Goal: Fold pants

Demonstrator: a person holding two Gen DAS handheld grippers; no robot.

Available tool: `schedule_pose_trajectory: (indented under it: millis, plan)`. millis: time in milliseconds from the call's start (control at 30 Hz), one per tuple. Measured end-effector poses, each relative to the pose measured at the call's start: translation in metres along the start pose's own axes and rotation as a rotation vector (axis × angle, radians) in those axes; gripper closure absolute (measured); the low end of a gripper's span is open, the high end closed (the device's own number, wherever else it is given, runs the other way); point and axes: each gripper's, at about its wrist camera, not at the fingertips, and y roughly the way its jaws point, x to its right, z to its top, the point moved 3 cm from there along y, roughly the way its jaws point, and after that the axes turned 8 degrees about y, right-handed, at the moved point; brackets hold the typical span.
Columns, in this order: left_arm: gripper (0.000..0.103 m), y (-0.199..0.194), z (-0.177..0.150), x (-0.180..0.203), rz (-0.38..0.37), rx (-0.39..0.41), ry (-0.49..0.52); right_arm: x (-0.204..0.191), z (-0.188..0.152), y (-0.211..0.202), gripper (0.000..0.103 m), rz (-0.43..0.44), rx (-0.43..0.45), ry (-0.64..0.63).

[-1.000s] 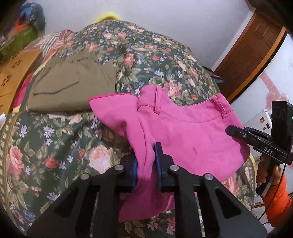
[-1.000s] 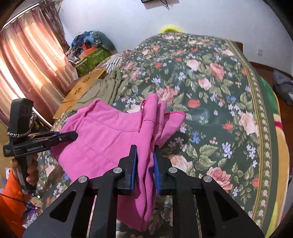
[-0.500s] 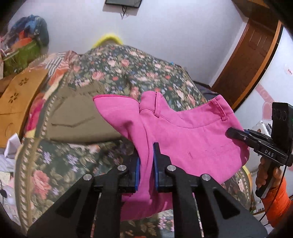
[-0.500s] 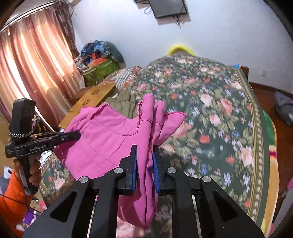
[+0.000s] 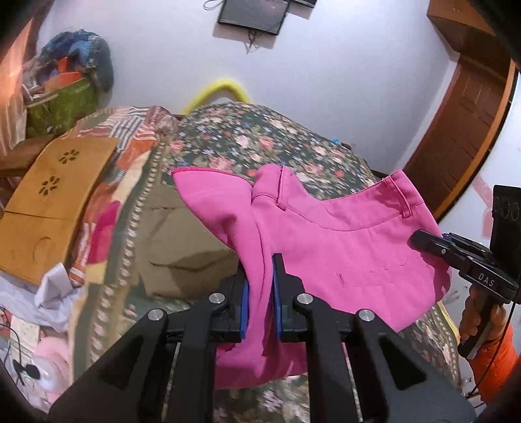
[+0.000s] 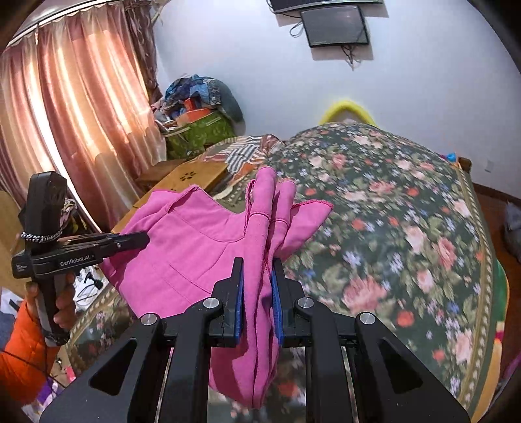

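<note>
- Pants, bright pink, hang stretched between my two grippers above the near end of the bed, lifted clear of its floral cover.
- My left gripper is clenched on a bunched fold of the pink cloth; the blue pads of its fingers press the fabric from both sides, and a loose tail of cloth droops below them.
- My right gripper is likewise clenched on the pants, gripping several gathered layers that stand up in ridges past its fingers.
- In the left wrist view the waistband with a belt loop runs across the upper right of the cloth, and the right gripper shows at the far right, held in my right hand with an orange sleeve.
- In the right wrist view my left hand holds the other gripper at the left, its tips at the cloth's edge.
- Beneath and left of the pink cloth, an olive garment lies flat on the bed.
- Farther left is a wooden board with flower cut-outs, and beyond it a striped cloth.
- At the far left a green box heaped with clothes stands beside pink curtains.
- On the far wall hangs a dark screen; a brown wooden door is on the right.
</note>
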Motion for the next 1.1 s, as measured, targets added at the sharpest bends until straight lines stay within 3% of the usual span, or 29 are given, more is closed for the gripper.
schedule_pose_trajectory:
  millis: [500,700,900,1100]
  plan:
    - [0.091,0.035,0.032,-0.088,0.066,0.007,-0.022,-0.035,0.043,0.084,0.09,0.009,-0.013,-0.044]
    - [0.091,0.073,0.029,-0.115,0.051,-0.029,-0.058,-0.03,0.045,0.122,0.09,-0.016,-0.05,-0.035]
    - [0.091,0.12,0.012,-0.135,0.049,-0.115,-0.08,-0.014,0.036,0.161,0.09,-0.052,-0.126,-0.025]
    - [0.069,0.123,-0.002,-0.147,0.089,-0.125,-0.066,-0.005,0.019,0.184,0.086,-0.094,-0.204,-0.059]
